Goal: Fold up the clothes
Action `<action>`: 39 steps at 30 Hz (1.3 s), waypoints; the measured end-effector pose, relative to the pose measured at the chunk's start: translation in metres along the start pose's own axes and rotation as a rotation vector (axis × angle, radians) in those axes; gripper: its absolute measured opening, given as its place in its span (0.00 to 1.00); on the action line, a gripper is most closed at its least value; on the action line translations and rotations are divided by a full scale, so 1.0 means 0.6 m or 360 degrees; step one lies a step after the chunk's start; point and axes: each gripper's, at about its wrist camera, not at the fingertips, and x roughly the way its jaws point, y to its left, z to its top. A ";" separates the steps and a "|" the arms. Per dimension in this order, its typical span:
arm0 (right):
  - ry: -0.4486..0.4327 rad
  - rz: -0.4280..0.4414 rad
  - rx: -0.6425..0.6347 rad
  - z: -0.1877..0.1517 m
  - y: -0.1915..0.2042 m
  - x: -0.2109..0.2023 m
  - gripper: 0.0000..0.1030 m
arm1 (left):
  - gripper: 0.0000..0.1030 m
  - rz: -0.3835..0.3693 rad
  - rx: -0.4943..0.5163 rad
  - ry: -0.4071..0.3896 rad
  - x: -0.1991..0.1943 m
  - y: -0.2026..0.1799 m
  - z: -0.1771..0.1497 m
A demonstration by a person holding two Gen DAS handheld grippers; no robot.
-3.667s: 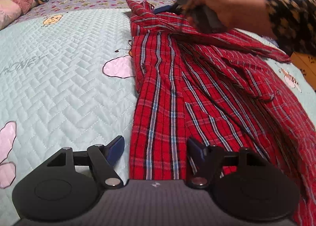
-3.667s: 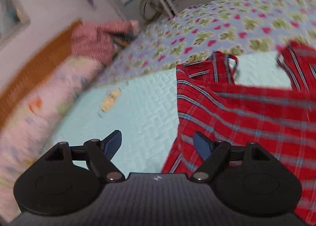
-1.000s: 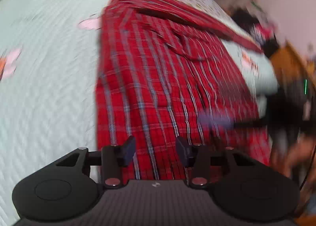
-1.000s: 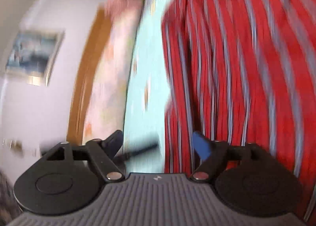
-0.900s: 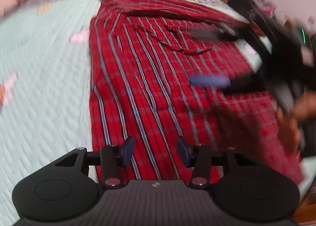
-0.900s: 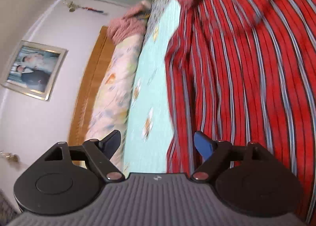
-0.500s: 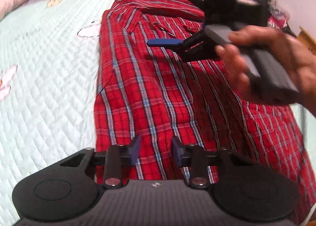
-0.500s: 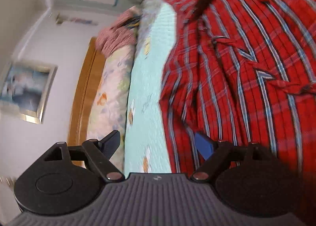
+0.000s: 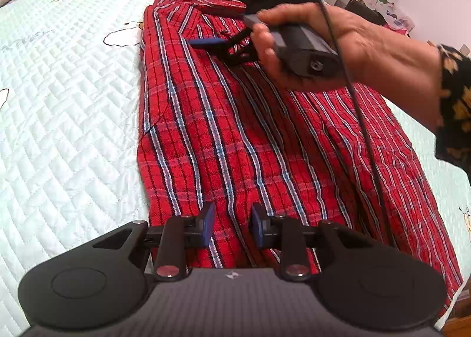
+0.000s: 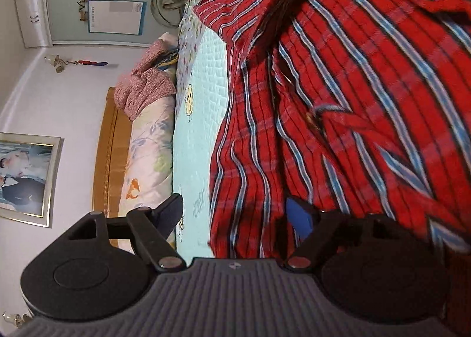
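right now my left gripper [image 9: 231, 223] hovers at the near hem of a red plaid cotton shirt [image 9: 235, 131] spread lengthwise on a pale mint quilted bedspread [image 9: 64, 101], jaws narrowed with nothing between them. at 1 o'clock my right hand [image 9: 323, 43] holds my right gripper [image 10: 238, 213], jaws spread wide, over the shirt.

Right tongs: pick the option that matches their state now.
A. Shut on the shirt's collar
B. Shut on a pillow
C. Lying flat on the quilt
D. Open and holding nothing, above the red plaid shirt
D: the right tongs have their fingers spread wide, empty, over the red plaid shirt.
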 end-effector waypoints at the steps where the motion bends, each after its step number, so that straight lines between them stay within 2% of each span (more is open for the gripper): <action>1: -0.0018 -0.0007 0.0001 0.002 0.002 0.004 0.76 | 0.28 -0.0002 0.0001 0.0005 0.001 0.000 0.000; 5: -0.0049 -0.0076 -0.0058 0.002 0.016 0.011 0.75 | 0.28 0.0000 0.0004 0.0018 0.005 -0.001 -0.001; 7: -0.0034 -0.0139 -0.0140 -0.002 0.028 0.015 0.66 | 0.28 0.0005 0.0016 0.0026 0.007 -0.004 0.000; 9: -0.0016 -0.0149 -0.0143 -0.003 0.026 0.020 0.38 | 0.28 0.0005 0.0016 0.0033 0.008 -0.004 0.001; 10: -0.0018 -0.0139 -0.0105 -0.002 0.018 0.020 0.31 | 0.28 0.0005 0.0012 0.0035 0.008 -0.004 0.001; 12: -0.0033 -0.0102 -0.0033 0.000 0.003 0.014 0.05 | 0.28 0.0005 0.0004 0.0040 0.008 -0.003 0.002; 13: -0.0051 -0.0054 -0.0001 0.001 -0.001 0.006 0.02 | 0.28 0.0007 0.0006 0.0043 0.008 -0.004 0.002; 15: -0.0092 0.0040 0.0047 0.006 -0.006 -0.014 0.02 | 0.28 0.0010 0.0005 0.0053 0.006 -0.005 0.003; 17: -0.0177 0.0124 0.0002 0.021 0.008 -0.052 0.01 | 0.29 -0.0001 0.0003 0.0065 0.004 -0.005 0.004; 19: -0.0236 0.0132 -0.0046 0.040 0.017 -0.085 0.01 | 0.32 -0.0010 0.0027 0.0075 0.003 -0.007 0.004; 20: -0.0248 0.0100 -0.0079 0.048 0.019 -0.095 0.01 | 0.33 -0.0011 0.0042 0.0086 0.004 -0.008 0.003; 25: -0.0158 -0.0243 -0.0329 0.063 0.023 -0.077 0.01 | 0.41 -0.0050 0.0082 0.0117 0.002 -0.015 0.002; 28: -0.0104 -0.0449 -0.0478 0.072 0.025 -0.066 0.01 | 0.41 -0.0095 0.0080 0.0137 -0.002 -0.015 0.002; 29: -0.0097 -0.0501 -0.0522 0.073 0.027 -0.066 0.03 | 0.41 -0.0112 0.0061 0.0128 -0.008 -0.013 0.004; 31: -0.0148 -0.0512 -0.0588 0.061 0.043 -0.083 0.07 | 0.41 -0.0159 0.0009 0.0085 -0.026 -0.007 0.011; 34: -0.0207 -0.0465 -0.0770 0.021 0.088 -0.108 0.09 | 0.42 -0.0180 -0.0017 -0.0038 -0.053 0.002 0.029; 35: -0.0178 -0.0380 -0.0802 0.005 0.102 -0.111 0.13 | 0.42 -0.0170 -0.0018 -0.0084 -0.059 0.005 0.035; 37: -0.0029 -0.0192 -0.0770 -0.016 0.116 -0.099 0.28 | 0.46 -0.0118 -0.0029 -0.0095 -0.045 0.012 0.039; 38: 0.0101 -0.0082 -0.0722 -0.027 0.116 -0.083 0.39 | 0.46 -0.0085 -0.0036 -0.0086 -0.033 0.016 0.040; 39: 0.0220 -0.0001 -0.0678 -0.036 0.111 -0.067 0.44 | 0.46 -0.0053 -0.0043 -0.0077 -0.021 0.020 0.040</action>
